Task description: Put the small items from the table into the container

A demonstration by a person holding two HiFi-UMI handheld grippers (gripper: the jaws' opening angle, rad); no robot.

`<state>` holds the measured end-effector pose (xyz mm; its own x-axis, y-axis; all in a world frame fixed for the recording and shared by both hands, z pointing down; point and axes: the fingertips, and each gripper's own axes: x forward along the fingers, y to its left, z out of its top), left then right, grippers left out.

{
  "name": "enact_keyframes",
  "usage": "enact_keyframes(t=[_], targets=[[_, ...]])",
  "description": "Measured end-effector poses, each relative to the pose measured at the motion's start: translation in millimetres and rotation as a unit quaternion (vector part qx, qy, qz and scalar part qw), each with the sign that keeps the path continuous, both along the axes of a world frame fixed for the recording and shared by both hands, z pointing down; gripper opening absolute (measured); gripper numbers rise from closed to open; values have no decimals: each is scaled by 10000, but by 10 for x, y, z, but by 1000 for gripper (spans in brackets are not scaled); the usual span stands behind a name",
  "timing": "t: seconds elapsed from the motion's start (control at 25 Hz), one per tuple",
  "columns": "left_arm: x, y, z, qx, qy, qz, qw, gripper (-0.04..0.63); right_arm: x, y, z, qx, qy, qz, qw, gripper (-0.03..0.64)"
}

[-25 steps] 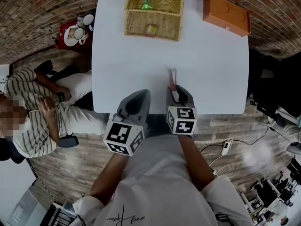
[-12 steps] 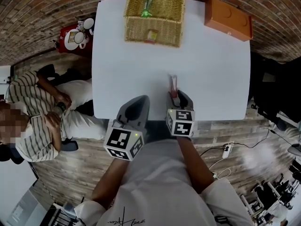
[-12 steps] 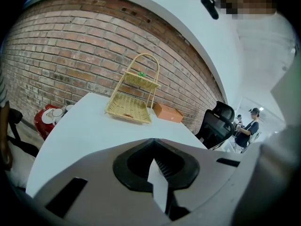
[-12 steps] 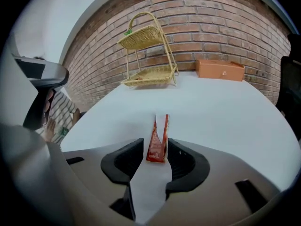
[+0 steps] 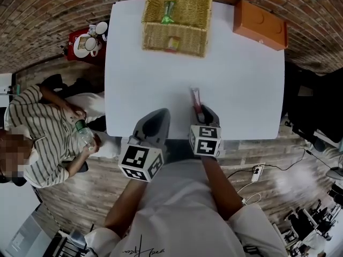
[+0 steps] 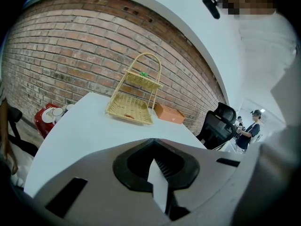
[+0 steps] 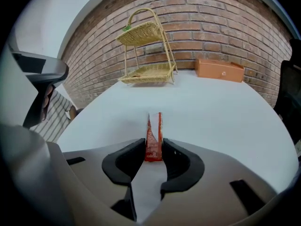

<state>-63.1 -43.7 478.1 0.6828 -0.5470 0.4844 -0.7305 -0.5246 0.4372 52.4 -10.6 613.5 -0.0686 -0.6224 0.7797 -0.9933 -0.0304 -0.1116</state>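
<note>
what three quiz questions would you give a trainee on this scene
1. True or false: the left tool is open.
2. What stands right of the basket at the far edge of the table? A) an orange box B) a kettle C) a stack of plates
3. Fill in: between the jaws of the right tool lies a red ____.

Key
1. False: it is shut and empty.
2. A
3. Sachet. The jaws are closing, with the sachet between them but not yet pinched.
</note>
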Motion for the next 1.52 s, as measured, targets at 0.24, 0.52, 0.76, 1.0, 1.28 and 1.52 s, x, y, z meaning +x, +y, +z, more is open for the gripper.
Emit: enact_keyframes(t=[0.24, 0.52, 0.76, 1.0, 1.28, 1.52], targets=[[32, -3, -17, -7, 51, -34, 10000, 11, 30, -1, 6, 4, -315, -30, 9995, 118], [41, -10, -86, 85, 120, -66, 9999, 9, -30, 6, -26, 0, -540, -86, 9985, 115], [-12, -19, -141, 159, 187, -152, 9996, 10, -99, -43, -200, 185, -601, -184, 9979, 114], [-16, -53, -200, 269, 270, -177, 9991, 9, -129, -118, -395, 369, -650, -278, 9968, 114], [-35, -73, -246, 355, 314, -174, 9987, 10, -166, -186, -709, 646, -638, -374, 9952, 114], [-22, -125, -280, 424, 379, -194, 9982, 10, -195, -259, -967, 865, -618, -460, 9933, 114]])
